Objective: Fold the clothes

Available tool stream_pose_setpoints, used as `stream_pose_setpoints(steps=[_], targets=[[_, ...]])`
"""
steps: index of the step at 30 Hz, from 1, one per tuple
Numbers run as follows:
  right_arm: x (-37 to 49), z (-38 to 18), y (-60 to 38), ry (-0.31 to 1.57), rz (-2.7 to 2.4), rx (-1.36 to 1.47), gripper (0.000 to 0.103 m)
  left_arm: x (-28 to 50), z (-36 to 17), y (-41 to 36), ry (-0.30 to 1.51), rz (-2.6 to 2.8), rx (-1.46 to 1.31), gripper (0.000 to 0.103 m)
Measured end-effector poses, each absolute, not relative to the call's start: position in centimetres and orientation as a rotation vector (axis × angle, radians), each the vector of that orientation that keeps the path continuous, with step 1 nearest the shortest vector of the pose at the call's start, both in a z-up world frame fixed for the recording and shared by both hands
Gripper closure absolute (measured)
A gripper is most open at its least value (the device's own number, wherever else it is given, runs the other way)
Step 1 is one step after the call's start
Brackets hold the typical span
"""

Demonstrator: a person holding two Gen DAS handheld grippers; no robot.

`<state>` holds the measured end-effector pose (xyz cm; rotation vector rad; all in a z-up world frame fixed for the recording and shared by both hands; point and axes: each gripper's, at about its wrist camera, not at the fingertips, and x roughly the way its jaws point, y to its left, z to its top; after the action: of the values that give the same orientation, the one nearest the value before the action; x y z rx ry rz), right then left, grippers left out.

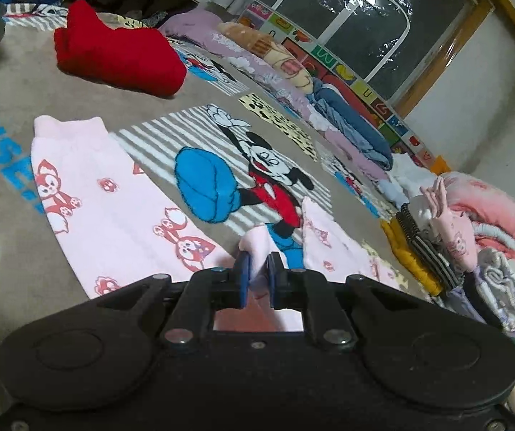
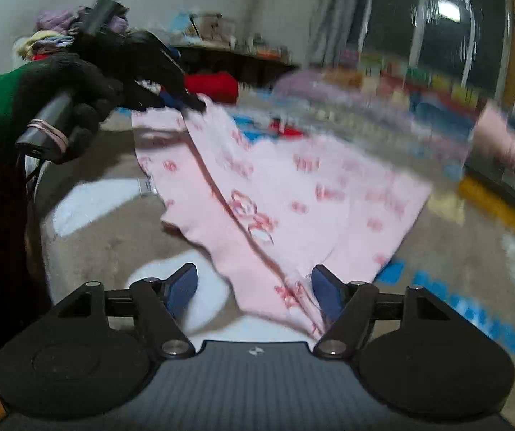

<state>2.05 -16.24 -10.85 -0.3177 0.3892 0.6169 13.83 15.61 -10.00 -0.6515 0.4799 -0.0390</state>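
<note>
Left hand-held gripper (image 1: 257,269) clenched on a pinch of pink fox-print pants (image 1: 113,208), at 6 o'clock in left wrist view; legs spread over cartoon-mouse blanket (image 1: 257,165) toward 10 o'clock. Right hand-held gripper (image 2: 253,287) released, jaws wide, pink fabric lying between pads without pressing. Black-gloved hand (image 2: 70,100) at 10 o'clock. Folded red garment (image 1: 113,54) at 11 o'clock.

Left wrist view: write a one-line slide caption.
Left tongs shut on a fold of pink trousers spread over a cartoon rug, red garment beyond.
</note>
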Motion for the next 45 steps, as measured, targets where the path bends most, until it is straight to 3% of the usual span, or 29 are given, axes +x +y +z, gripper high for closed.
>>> stream_pose_setpoints(steps=[4,10,17,20,23,33,45], targets=[[2.4,-11.5,-16.2,0.462,0.668,-0.289,0.032,13.7,-9.4,15.3,0.464,-0.060,-0.648,0.095],[1.8,-9.9,-17.1,0.378,0.659,-0.219,0.037,13.6,-9.0,14.8,0.453,-0.078,-0.648,0.095],[3.6,-11.5,-17.4,0.507,0.639,-0.166,0.023,13.7,-8.1,13.6,0.438,-0.101,-0.633,0.095],[3.0,-11.2,-17.5,0.473,0.614,-0.184,0.028,13.8,-8.0,13.3,0.438,-0.106,-0.629,0.095],[3.1,-11.3,-17.8,0.495,0.625,-0.174,0.025,13.9,-7.6,12.9,0.434,-0.116,-0.636,0.095],[3.2,-10.9,-18.4,0.466,0.639,-0.153,0.027,15.2,-4.7,10.1,0.411,-0.173,-0.637,0.095],[3.5,-10.7,-19.6,0.484,0.669,-0.078,0.028,21.5,-1.6,3.5,0.434,-0.262,-0.580,0.095]])
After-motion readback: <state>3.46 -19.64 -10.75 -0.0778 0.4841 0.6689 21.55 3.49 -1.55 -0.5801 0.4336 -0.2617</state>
